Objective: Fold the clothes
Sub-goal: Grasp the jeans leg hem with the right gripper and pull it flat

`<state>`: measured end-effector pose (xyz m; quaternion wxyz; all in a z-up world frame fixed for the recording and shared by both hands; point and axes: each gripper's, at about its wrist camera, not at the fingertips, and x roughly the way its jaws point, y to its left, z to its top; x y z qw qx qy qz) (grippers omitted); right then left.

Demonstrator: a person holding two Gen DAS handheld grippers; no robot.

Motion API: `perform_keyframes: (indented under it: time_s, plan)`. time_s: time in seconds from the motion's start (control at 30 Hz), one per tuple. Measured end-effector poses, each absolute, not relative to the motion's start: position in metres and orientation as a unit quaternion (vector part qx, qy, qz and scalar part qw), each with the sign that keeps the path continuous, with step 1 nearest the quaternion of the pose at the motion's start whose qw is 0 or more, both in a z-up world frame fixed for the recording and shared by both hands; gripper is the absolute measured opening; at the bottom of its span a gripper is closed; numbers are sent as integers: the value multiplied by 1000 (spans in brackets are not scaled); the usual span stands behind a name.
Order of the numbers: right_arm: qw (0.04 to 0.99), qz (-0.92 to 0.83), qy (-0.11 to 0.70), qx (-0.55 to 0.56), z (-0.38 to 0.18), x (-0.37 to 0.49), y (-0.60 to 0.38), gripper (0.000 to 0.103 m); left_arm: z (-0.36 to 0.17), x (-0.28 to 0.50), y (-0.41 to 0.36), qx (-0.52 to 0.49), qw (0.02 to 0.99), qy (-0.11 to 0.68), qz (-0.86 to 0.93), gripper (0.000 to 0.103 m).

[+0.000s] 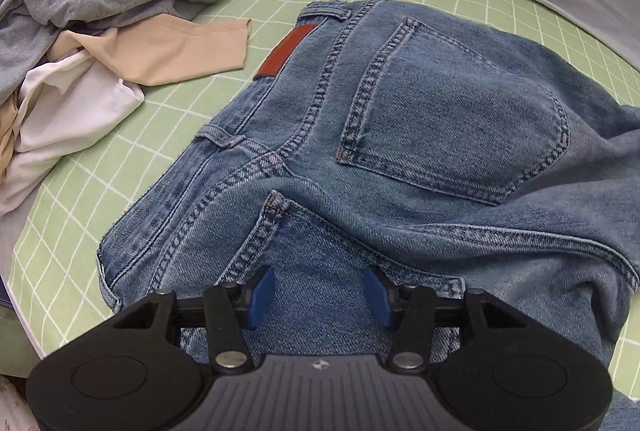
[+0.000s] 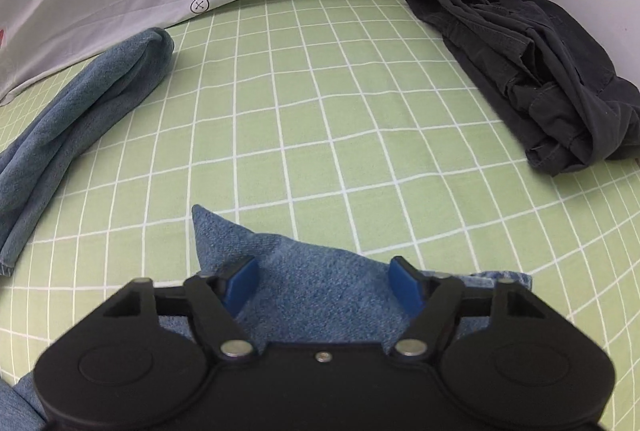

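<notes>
Left wrist: left gripper jaws apart over stitched denim jeans; right gripper jaws apart over denim corner.

Wrist cams steep, close; jeans shared

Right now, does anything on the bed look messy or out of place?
Yes. A crumpled pile of grey, beige and white garments lies unfolded left of the jeans. The dark trousers at the right edge are folded but rumpled. Nothing looks damaged or spilled.
</notes>
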<state>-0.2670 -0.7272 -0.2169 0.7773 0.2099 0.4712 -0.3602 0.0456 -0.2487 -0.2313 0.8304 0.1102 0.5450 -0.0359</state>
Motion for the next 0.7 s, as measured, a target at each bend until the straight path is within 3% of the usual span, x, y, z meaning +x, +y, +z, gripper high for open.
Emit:
perform_keyframes:
  time_s: [0.03, 0.07, 0.23, 0.37, 0.43, 0.5, 0.53, 0.57, 0.7]
  plan:
    - [774, -366, 477, 199, -218, -267, -727, 16, -232, 46, -249, 110, 830, 546, -36, 52]
    - [776, -370, 473, 193, -216, -269, -727, 11, -232, 46, -249, 110, 829, 548, -36, 52]
    - [777, -466, 396, 154, -183, -290, -732, 5, -232, 48, -248, 112, 829, 546, -41, 53]
    - [757, -566, 262, 194, -138, -329, -753, 5, -233, 45, -246, 107, 833, 542, -43, 54]
    - [740, -590, 245, 210, -133, -340, -764, 6, -233, 45, -245, 103, 833, 541, -42, 55]
    - [727, -594, 259, 226, -140, -345, -776, 16, -233, 46, -245, 98, 834, 541, -40, 56]
    - [719, -596, 276, 227, -147, -345, -778, 41, -233, 46, -244, 97, 835, 541, -38, 56]
    - [719, -590, 278, 242, -153, -350, -774, 58, -233, 45, -244, 97, 835, 540, -38, 56]
    - [720, -550, 257, 337, -178, -372, -756, 64, -233, 40, -242, 96, 836, 539, -34, 57]
